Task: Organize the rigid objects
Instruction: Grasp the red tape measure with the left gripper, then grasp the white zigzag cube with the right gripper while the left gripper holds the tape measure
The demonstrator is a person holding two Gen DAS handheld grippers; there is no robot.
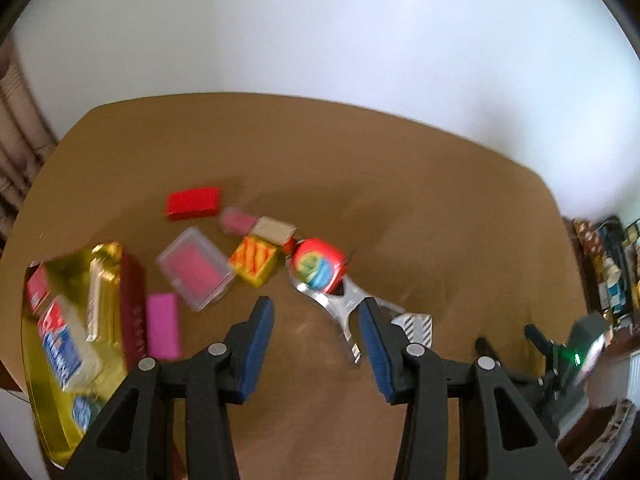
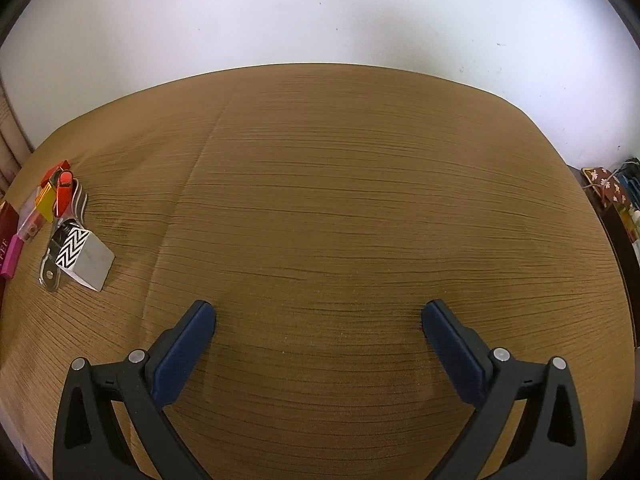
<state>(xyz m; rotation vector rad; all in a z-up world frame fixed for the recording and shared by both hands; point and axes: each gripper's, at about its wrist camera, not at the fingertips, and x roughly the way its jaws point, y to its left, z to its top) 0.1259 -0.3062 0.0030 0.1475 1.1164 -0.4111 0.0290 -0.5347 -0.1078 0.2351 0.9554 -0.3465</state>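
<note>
Left gripper (image 1: 316,324), fingers released and empty, hangs over loose pieces at twelve o'clock of it, awaiting transfer into the gold tin (image 1: 56,392) at nine o'clock; right gripper (image 2: 318,324), likewise released, idles over bare worktop (image 2: 340,200).

Brown ribbed table (image 2: 320,200) bearing gold tin (image 1: 44,412), small boxes (image 1: 194,202)

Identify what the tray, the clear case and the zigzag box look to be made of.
Tray: likely metal or foil-faced card; mirror-like gold shine. Clear case: hard transparent plastic, the pink contents showing through. Zigzag box: probably matte cardboard, flat grey sides with printed black-and-white pattern.
</note>
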